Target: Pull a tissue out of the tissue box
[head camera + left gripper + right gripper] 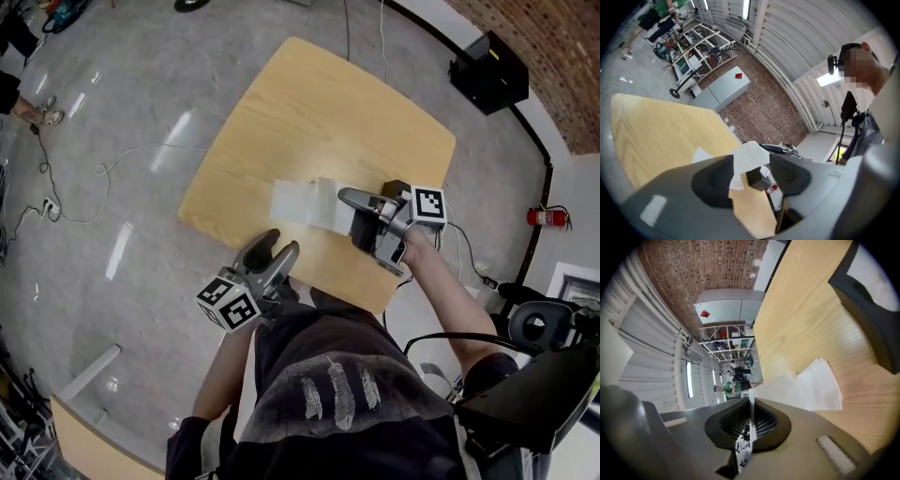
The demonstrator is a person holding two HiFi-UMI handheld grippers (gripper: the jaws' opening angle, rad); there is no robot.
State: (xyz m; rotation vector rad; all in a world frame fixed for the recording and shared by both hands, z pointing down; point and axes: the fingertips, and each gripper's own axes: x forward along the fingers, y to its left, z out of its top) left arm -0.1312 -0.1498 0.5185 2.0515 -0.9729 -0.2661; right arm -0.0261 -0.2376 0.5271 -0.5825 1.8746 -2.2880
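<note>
Noted right claw (751, 404) clamped shut on tissue (300, 202), sheet trailing over counter (319, 112), seemingly clear of box (869, 301) at near edge. Left claw (750, 180) agape, empty, back from counter. Judged nearly done: extraction apparently complete; remaining only to lay sheet down, release.

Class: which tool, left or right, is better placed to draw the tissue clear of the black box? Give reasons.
Right. The right tool is shut on the tissue beside the box; the left tool stands open and empty near the table edge, farther off.
</note>
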